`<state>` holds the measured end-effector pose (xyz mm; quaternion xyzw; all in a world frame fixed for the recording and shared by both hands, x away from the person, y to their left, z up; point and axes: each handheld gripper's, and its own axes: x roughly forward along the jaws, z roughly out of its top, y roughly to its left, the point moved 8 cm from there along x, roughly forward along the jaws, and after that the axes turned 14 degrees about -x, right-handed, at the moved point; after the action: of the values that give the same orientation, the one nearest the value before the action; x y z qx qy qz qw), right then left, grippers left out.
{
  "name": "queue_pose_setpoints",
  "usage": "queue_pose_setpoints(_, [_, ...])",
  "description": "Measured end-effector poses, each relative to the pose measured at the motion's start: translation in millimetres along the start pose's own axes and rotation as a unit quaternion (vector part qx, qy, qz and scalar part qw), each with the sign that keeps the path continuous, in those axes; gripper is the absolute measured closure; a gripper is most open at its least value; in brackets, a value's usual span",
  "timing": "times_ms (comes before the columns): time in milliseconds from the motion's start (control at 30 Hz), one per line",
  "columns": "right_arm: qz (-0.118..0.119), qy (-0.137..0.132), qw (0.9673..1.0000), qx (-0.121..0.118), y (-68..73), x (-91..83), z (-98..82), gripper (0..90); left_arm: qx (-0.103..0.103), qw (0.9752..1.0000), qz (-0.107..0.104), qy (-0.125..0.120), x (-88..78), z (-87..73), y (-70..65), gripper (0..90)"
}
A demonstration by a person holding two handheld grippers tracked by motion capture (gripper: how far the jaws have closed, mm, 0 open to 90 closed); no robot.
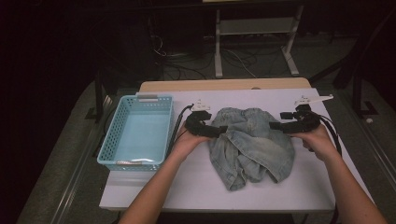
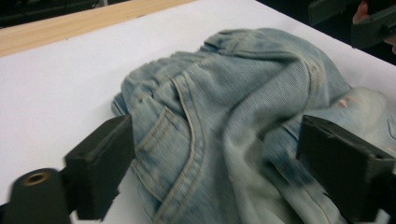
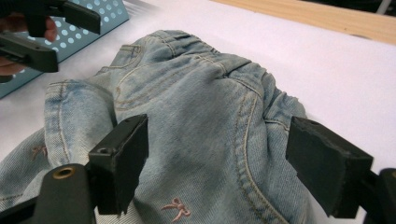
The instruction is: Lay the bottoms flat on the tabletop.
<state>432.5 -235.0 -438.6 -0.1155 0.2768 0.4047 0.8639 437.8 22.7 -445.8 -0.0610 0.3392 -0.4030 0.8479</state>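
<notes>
the white table (image 1: 299, 191) carries the pale blue jeans (image 1: 250, 144) in a crumpled heap near its middle, with the blue basket (image 1: 140, 133) standing just left of the heap and apart from it. the heap's long axis runs from the waistband at the far side toward the person, leg ends nearest the front edge. the left gripper (image 1: 219, 130) sits at the heap's left edge and the right gripper (image 1: 275, 125) at its right edge, both pointing inward, so the jeans lie between the two and neither hand is clearly nearer. in the left gripper view the denim (image 2: 224, 121) bulges between widely parted jaws with no pad pressing; the right gripper view shows the same over the seat (image 3: 210, 121). judgement: both tools stand wide and hold nothing, and any regrasp turns on the waistband at the heap's far end.
</notes>
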Motion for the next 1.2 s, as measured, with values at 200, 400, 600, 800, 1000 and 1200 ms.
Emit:
queue_pose_setpoints(200, [0.004,0.001,1.0000,-0.003,9.8,-3.0,-0.9,21.6,0.013,0.9999,0.000,0.008,-10.6,-12.7,-11.6,1.5])
queue_pose_setpoints(400, [0.010,0.009,0.9998,-0.017,23.8,-4.6,-4.4,22.2,0.026,0.9994,-0.003,0.022,-20.5,-30.9,-23.0,0.0])
queue_pose_setpoints(600, [0.015,0.015,0.9996,-0.021,37.9,-10.5,-10.5,23.5,0.030,0.9992,-0.007,0.025,-30.1,-46.5,-29.6,0.0])
queue_pose_setpoints(800, [0.020,0.017,0.9992,-0.029,49.3,-13.9,-14.6,28.4,0.034,0.9991,-0.009,0.022,-40.4,-59.6,-38.2,0.0])
queue_pose_setpoints(1000, [0.029,0.018,0.9988,-0.036,58.9,-16.1,-16.8,37.1,0.037,0.9989,-0.010,0.027,-50.4,-73.4,-43.0,0.0])
queue_pose_setpoints(1200, [0.038,0.020,0.9983,-0.038,71.2,-17.8,-20.0,45.6,0.033,0.9988,-0.014,0.035,-58.7,-88.5,-45.9,0.0])
